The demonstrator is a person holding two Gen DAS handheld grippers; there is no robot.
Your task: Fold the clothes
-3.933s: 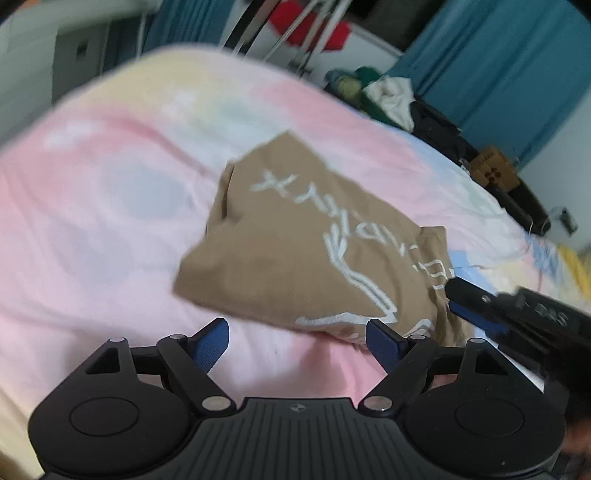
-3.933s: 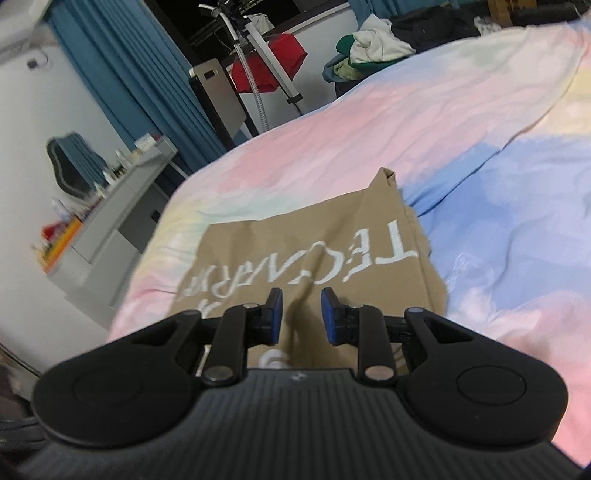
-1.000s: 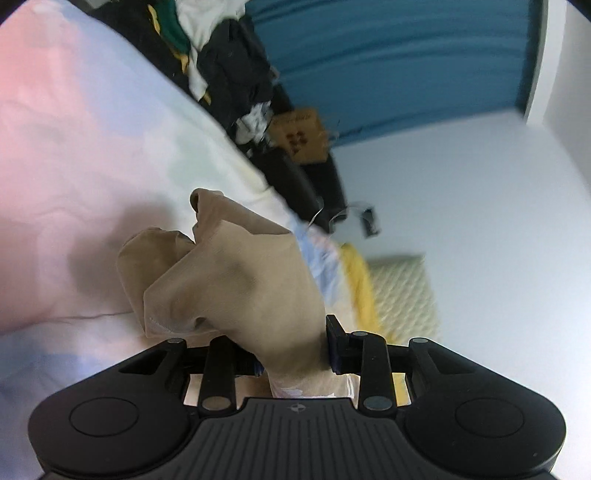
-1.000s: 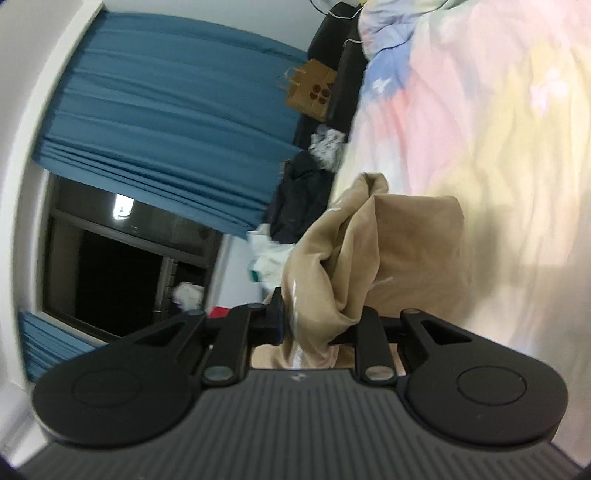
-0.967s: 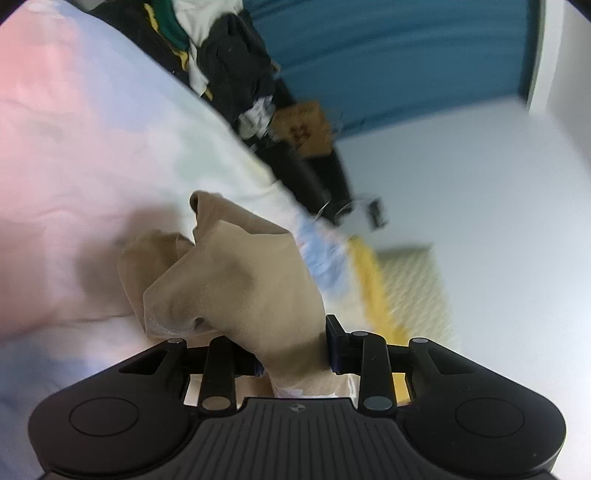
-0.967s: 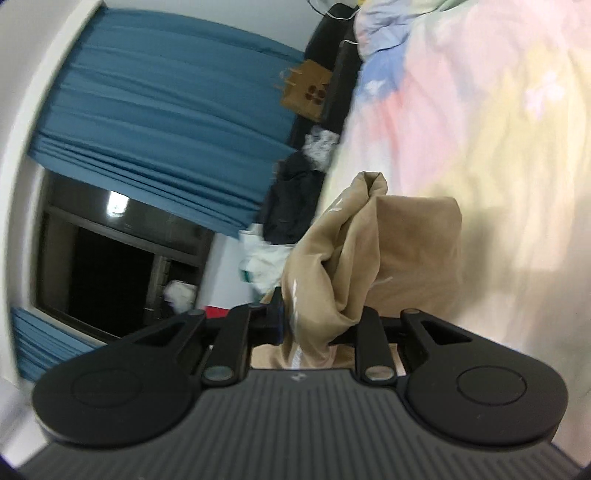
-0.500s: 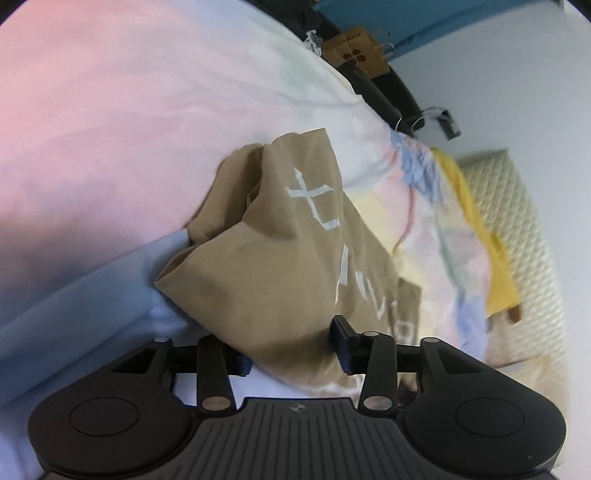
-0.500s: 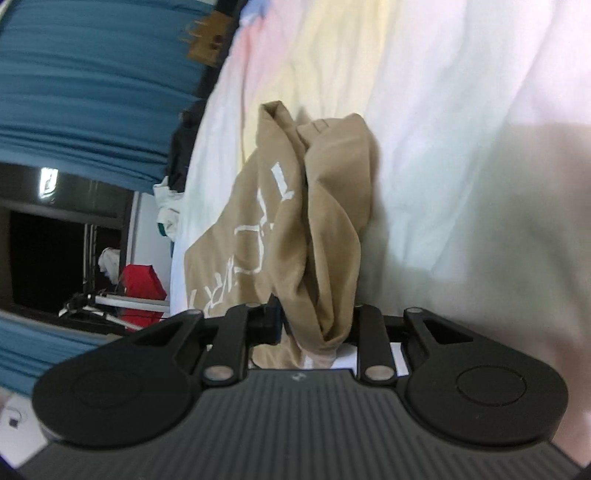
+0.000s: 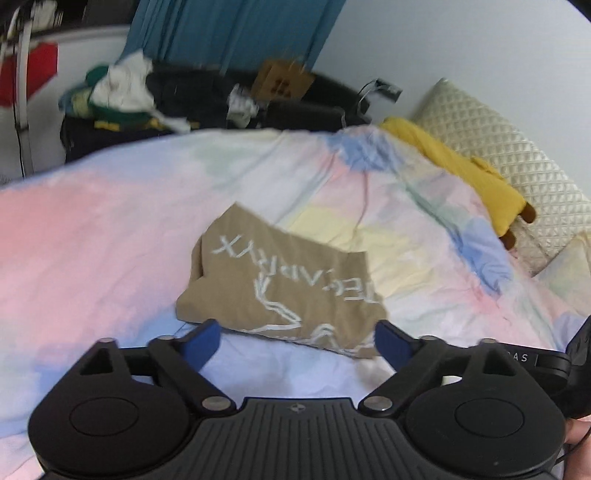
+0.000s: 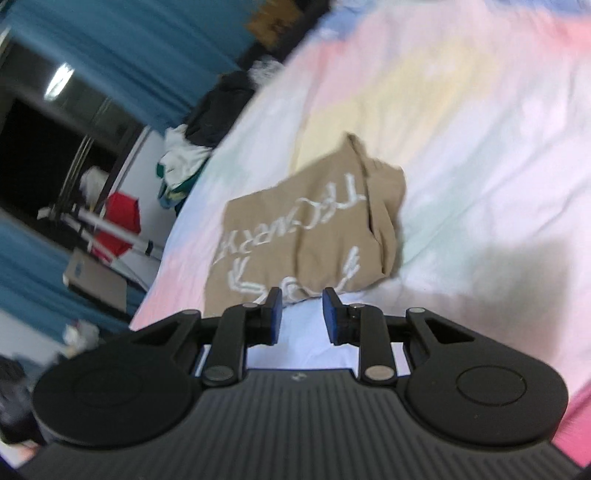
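A tan shirt with white lettering (image 9: 284, 288) lies folded into a rough rectangle on the pastel bedspread (image 9: 92, 236). My left gripper (image 9: 297, 341) is open wide and empty, just short of the shirt's near edge. In the right wrist view the same shirt (image 10: 306, 236) lies on the bed with one side bunched up. My right gripper (image 10: 301, 314) is open with a narrow gap and empty, just short of the shirt's near edge. Part of the right gripper's body shows at the right edge of the left wrist view.
A yellow plush toy (image 9: 469, 177) and a quilted cream pillow (image 9: 509, 155) lie at the head of the bed. A pile of clothes (image 9: 122, 96) and a cardboard box (image 9: 282, 81) sit beyond the far edge, before blue curtains (image 9: 229, 33). A red item on a stand (image 10: 118, 221) stands off the bed.
Both grippers held the shirt bunched up and lifted a second ago. They set it down on the bed, let go and drew back; both are now open and empty.
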